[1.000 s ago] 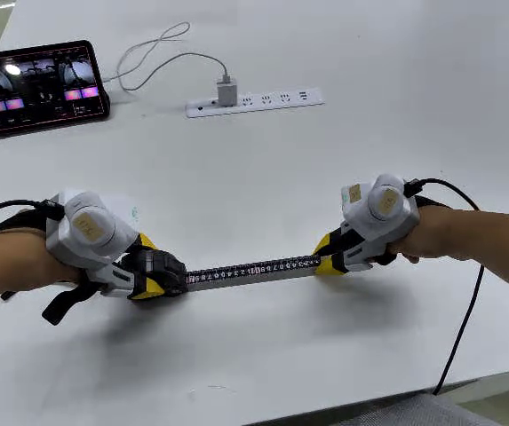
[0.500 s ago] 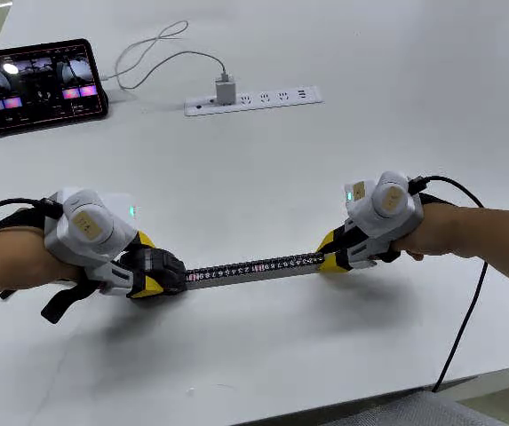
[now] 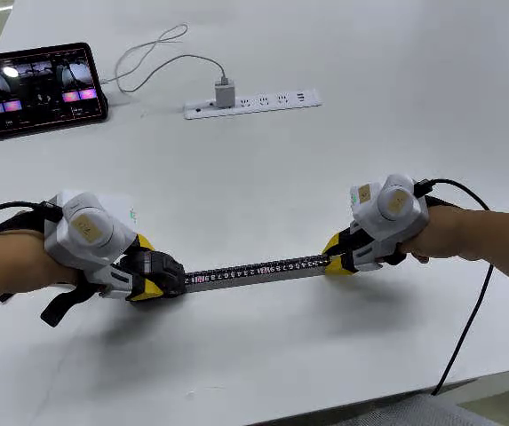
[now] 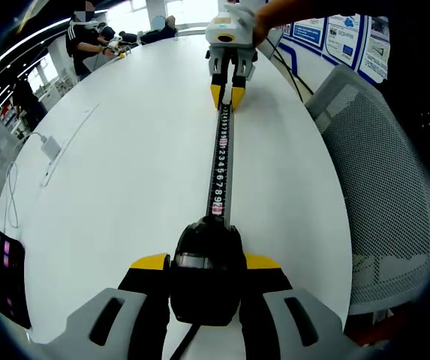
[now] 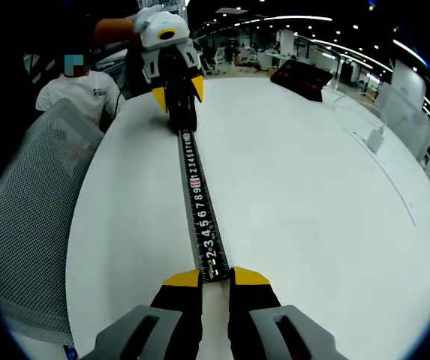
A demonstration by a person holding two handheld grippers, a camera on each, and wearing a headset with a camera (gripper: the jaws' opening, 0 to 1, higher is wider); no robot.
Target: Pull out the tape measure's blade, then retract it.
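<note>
My left gripper is shut on the black tape measure case, seen close up as the case between its yellow-tipped fingers. The blade runs out to the right just above the white table, its numbers facing up. My right gripper is shut on the blade's end; in the right gripper view the blade leads from my right gripper to the far case. In the left gripper view the blade stretches to the right gripper.
A tablet with a lit screen lies at the far left of the table. A white power strip with a charger and cable lies at the back middle. A mesh office chair stands beside the table edge.
My right gripper has moved to the right with the blade's end, so more blade is out. The left gripper and case have stayed put.
</note>
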